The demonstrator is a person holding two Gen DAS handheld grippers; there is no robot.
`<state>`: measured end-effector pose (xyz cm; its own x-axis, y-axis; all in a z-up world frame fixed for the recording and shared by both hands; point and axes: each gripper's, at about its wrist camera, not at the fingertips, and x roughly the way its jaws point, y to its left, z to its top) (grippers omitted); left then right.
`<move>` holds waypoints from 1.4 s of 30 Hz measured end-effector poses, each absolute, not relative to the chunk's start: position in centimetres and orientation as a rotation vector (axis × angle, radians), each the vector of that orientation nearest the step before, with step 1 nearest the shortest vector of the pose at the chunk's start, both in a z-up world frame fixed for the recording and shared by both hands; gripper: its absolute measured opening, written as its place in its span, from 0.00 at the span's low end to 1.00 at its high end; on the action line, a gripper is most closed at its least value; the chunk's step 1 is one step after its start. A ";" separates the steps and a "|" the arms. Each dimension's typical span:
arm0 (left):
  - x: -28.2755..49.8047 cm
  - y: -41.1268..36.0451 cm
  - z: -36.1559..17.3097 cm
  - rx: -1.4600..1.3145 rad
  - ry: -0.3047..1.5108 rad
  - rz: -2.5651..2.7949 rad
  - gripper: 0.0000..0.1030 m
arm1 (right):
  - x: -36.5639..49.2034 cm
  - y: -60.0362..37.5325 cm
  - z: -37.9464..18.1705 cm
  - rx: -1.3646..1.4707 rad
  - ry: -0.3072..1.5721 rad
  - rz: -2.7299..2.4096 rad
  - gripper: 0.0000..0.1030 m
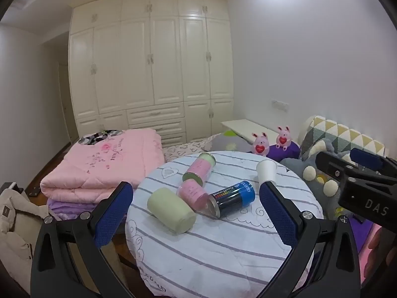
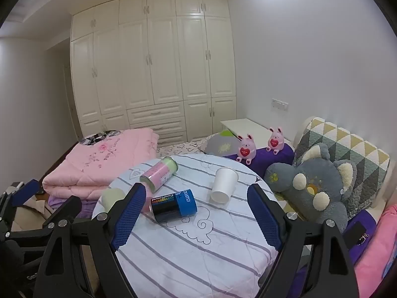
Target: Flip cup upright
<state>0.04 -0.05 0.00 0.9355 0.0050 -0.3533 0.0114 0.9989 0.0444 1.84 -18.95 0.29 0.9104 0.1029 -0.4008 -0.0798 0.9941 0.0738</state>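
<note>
A white paper cup (image 2: 224,185) stands upside down, wide mouth down, on the round striped table (image 2: 193,253), toward its far right; it also shows in the left wrist view (image 1: 266,171). My right gripper (image 2: 196,192) is open and empty, hovering above the table's near side, with the cup between and beyond its fingers. My left gripper (image 1: 196,191) is open and empty, over the table's left front. The right gripper's side shows at the right of the left wrist view (image 1: 359,173).
A black and blue can (image 2: 173,204), two pink tins (image 1: 199,168) (image 1: 192,195) and a pale green cup (image 1: 171,209) lie on their sides on the table. A pink quilt (image 1: 104,166) is at the left, a grey plush toy (image 2: 312,188) at the right.
</note>
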 end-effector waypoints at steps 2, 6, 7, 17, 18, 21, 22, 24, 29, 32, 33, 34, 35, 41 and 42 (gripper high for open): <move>0.0 0.0 0.0 0.041 0.363 -0.009 1.00 | 1.7 -18.9 0.4 0.055 0.415 0.094 0.83; -0.2 0.9 -0.3 0.032 0.371 -0.014 1.00 | 1.3 -18.8 0.5 0.053 0.421 0.093 0.83; 0.0 1.1 -0.6 0.030 0.373 -0.015 1.00 | 1.1 -18.8 0.5 0.054 0.422 0.093 0.83; 0.0 0.4 -0.3 0.043 0.416 -0.001 1.00 | 0.3 -18.0 1.2 0.050 0.443 0.097 0.83; 0.1 0.4 -0.4 0.044 0.418 0.000 1.00 | 0.3 -18.0 1.0 0.052 0.442 0.098 0.83; 0.4 0.6 -0.4 0.034 0.433 -0.004 1.00 | 0.4 -17.8 0.8 0.046 0.445 0.100 0.83; 0.6 0.7 -0.4 0.032 0.437 -0.004 1.00 | 0.4 -17.8 0.9 0.044 0.448 0.102 0.83; 0.8 0.8 -0.4 0.029 0.440 -0.001 1.00 | 0.5 -17.7 0.9 0.043 0.448 0.101 0.83; 1.2 1.0 -0.4 0.032 0.449 0.006 1.00 | 0.8 -17.6 0.8 0.042 0.454 0.105 0.83; 1.3 1.2 -0.6 0.033 0.453 0.015 1.00 | 1.1 -17.3 0.6 0.035 0.461 0.108 0.83; 1.3 1.3 -0.6 0.033 0.455 0.016 1.00 | 1.2 -17.3 0.6 0.034 0.462 0.110 0.83; 1.4 1.4 -0.7 0.031 0.458 0.017 1.00 | 1.3 -17.2 0.5 0.033 0.465 0.111 0.83; 1.8 1.5 -0.7 0.027 0.462 0.017 1.00 | 1.5 -17.2 0.4 0.033 0.468 0.111 0.83; 2.7 2.2 -1.0 0.024 0.479 0.032 1.00 | 2.5 -16.8 0.1 0.036 0.488 0.117 0.83; 2.9 2.3 -1.1 0.023 0.482 0.034 1.00 | 2.7 -16.8 0.1 0.038 0.492 0.120 0.83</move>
